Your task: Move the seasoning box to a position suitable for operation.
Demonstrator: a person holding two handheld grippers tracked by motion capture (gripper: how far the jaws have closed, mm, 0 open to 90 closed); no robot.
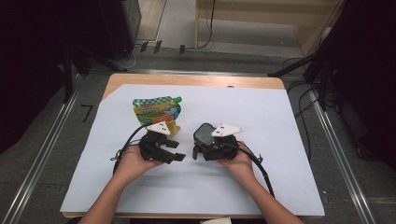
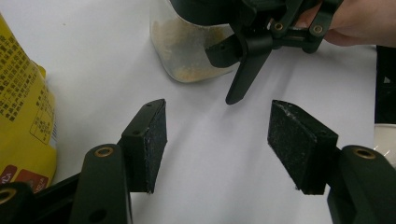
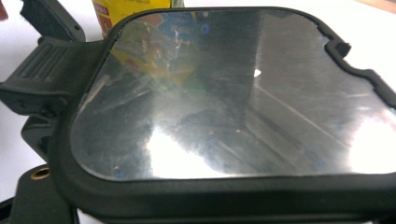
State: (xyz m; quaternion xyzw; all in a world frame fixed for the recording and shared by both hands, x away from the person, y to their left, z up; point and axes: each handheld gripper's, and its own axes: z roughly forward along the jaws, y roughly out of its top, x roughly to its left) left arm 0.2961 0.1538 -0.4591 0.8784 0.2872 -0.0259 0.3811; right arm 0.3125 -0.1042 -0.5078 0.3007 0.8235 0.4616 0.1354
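Observation:
A clear container with a black-rimmed lid stands mid-sheet; the left gripper view shows beige powder inside the container. My right gripper is shut on it, one finger lying along its side. The shiny lid sits just before that gripper's camera. My left gripper points right towards the container, apart from it; the left gripper stands open over bare sheet. A yellow and green pouch stands behind the left hand; the pouch is to that gripper's left.
A white sheet covers most of the wooden table. Metal rails run along both sides of the table, with cables on the floor beyond. A white object shows at the right edge of the left gripper view.

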